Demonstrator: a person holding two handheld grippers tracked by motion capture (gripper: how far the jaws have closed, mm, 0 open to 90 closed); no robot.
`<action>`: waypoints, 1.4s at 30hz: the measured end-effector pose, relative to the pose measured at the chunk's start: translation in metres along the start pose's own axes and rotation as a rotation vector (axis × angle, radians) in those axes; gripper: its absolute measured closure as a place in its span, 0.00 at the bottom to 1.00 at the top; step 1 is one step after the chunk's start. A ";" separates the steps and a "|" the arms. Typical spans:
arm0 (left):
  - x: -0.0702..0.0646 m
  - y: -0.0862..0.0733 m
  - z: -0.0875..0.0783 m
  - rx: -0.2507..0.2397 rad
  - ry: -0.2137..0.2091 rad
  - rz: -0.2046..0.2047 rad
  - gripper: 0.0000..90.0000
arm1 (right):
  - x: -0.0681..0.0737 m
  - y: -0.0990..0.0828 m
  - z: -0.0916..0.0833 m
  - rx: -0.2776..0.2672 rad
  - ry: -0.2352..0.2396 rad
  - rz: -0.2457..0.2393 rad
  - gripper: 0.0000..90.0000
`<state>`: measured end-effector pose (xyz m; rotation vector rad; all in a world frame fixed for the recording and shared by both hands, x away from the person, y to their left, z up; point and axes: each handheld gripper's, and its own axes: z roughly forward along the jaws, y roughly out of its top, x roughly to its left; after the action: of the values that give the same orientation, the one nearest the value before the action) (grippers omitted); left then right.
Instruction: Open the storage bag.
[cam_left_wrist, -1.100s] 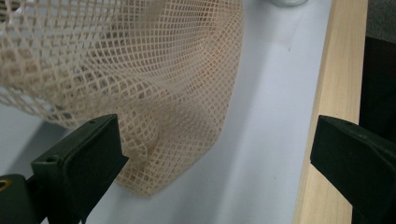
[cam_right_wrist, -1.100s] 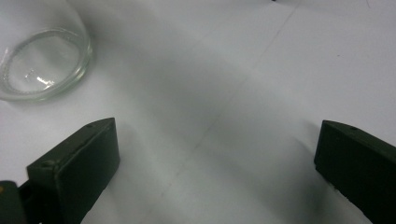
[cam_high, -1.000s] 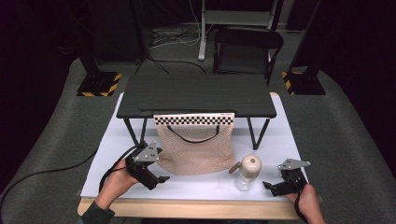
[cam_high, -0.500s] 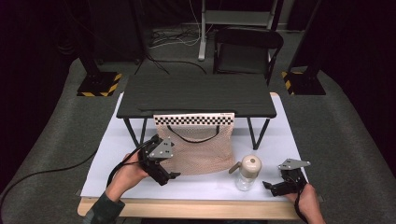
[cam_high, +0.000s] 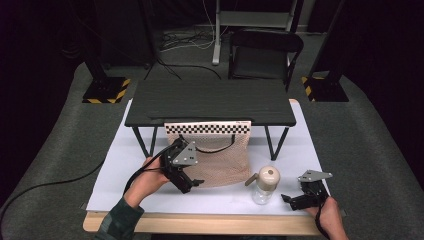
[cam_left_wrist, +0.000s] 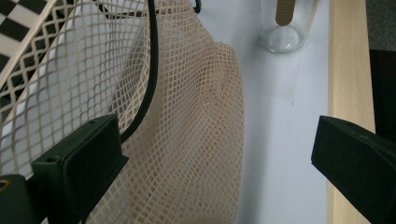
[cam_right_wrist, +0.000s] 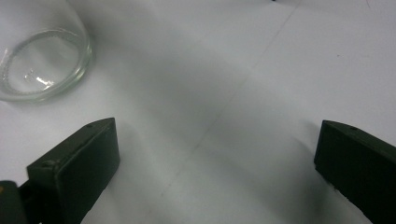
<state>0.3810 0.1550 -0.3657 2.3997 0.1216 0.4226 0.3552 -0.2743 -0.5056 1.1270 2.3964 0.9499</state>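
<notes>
1. The left tongs (cam_high: 192, 184) sit at the left lower edge of the beige mesh bag (cam_high: 215, 162), held in the person's left hand (cam_high: 147, 179); their jaws are spread wide, and nothing is pinched between them.
2. In the left gripper view the left tongs (cam_left_wrist: 219, 154) look along the netting; the mesh bag (cam_left_wrist: 187, 140) lies between the jaws and over the near one, and a black cord (cam_left_wrist: 152, 70) of the bag runs down beside that jaw; whether the jaw touches the mesh I cannot tell.
3. The mesh bag hangs from the front edge of a small dark shelf (cam_high: 210, 102) standing on legs on the white counter (cam_high: 125, 180); a checkered strip (cam_high: 207, 128) runs along the bag's top; the bag's lower part rests on the counter.
4. A clear glass bottle (cam_high: 264, 186) with a tan top stands just right of the bag, between the two tongs; in the left gripper view its base (cam_left_wrist: 282, 32) shows beyond the mesh.
5. The right tongs (cam_high: 289, 200) rest low at the counter's right near edge, in the right hand (cam_high: 330, 217); jaws spread, holding nothing.
6. In the right gripper view the right tongs (cam_right_wrist: 217, 163) frame bare white counter (cam_right_wrist: 233, 93); the bottle (cam_right_wrist: 42, 65) stands off to their left, apart from both jaws.
</notes>
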 end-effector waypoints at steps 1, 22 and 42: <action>0.000 0.001 0.002 0.000 0.003 0.005 0.02 | 0.000 0.000 0.000 0.000 0.000 0.000 0.00; 0.017 0.002 0.026 -0.014 -0.001 0.003 0.02 | 0.000 0.000 0.000 0.000 0.000 0.001 0.00; 0.024 -0.008 0.047 0.050 -0.130 -0.060 0.01 | 0.000 0.000 0.000 0.001 0.000 0.001 0.00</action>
<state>0.4194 0.1367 -0.3983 2.4585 0.1463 0.2373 0.3552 -0.2741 -0.5055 1.1288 2.3960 0.9492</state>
